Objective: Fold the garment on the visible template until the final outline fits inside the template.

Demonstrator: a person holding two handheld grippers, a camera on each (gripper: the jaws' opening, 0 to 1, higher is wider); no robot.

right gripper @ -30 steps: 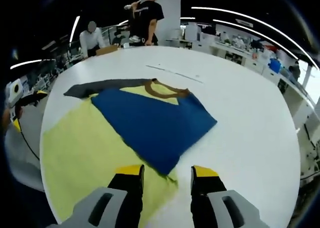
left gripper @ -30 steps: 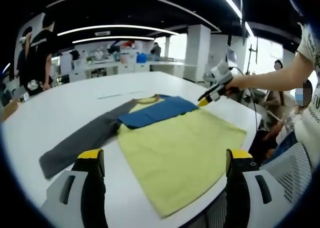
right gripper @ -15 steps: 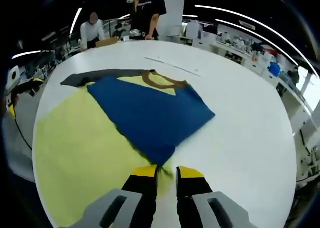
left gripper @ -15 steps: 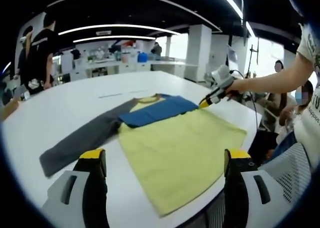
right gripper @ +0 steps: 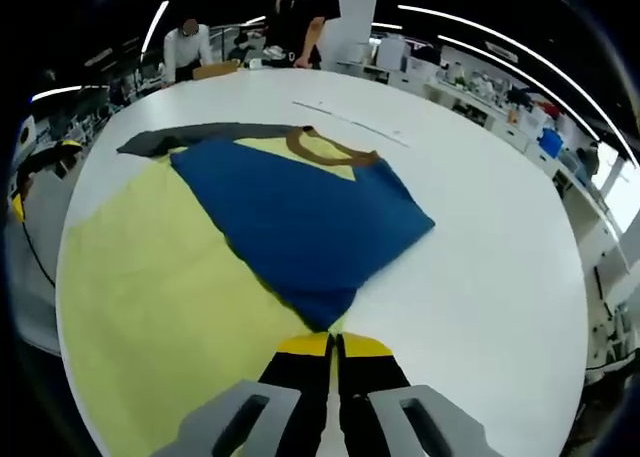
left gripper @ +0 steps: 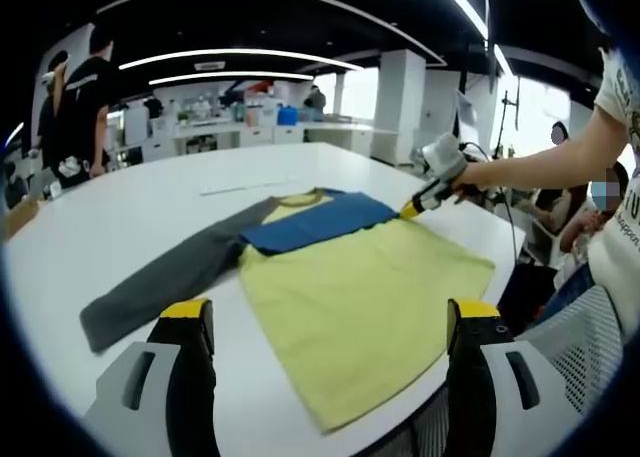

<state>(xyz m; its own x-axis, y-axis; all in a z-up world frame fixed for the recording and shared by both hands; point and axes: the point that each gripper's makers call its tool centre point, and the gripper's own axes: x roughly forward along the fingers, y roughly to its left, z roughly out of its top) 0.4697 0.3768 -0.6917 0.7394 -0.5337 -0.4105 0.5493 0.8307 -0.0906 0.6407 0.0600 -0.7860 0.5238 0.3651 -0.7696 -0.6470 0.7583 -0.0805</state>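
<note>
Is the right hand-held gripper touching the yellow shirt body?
Touching: in the right gripper view, the right hand-held gripper is closed on the yellow shirt body's edge.

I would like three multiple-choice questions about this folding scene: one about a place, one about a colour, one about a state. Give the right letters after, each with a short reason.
1. Where does the blue sleeve lie?
A. stretched out flat on the table
B. folded over the yellow shirt front
C. hanging off the table edge

2. What colour is the other sleeve, stretched out on the table?
A. grey
B. red
C. white

3. How do the jaws of the right gripper stand?
A. wide open
C. closed, at the tip of the blue sleeve
B. closed on the collar

Answers:
1 B, the right gripper view shows the blue cloth lying across the yellow.
2 A, it looks dark grey in the left gripper view.
3 C, the yellow tips meet there, though whether cloth is caught between them is not clear.
</note>
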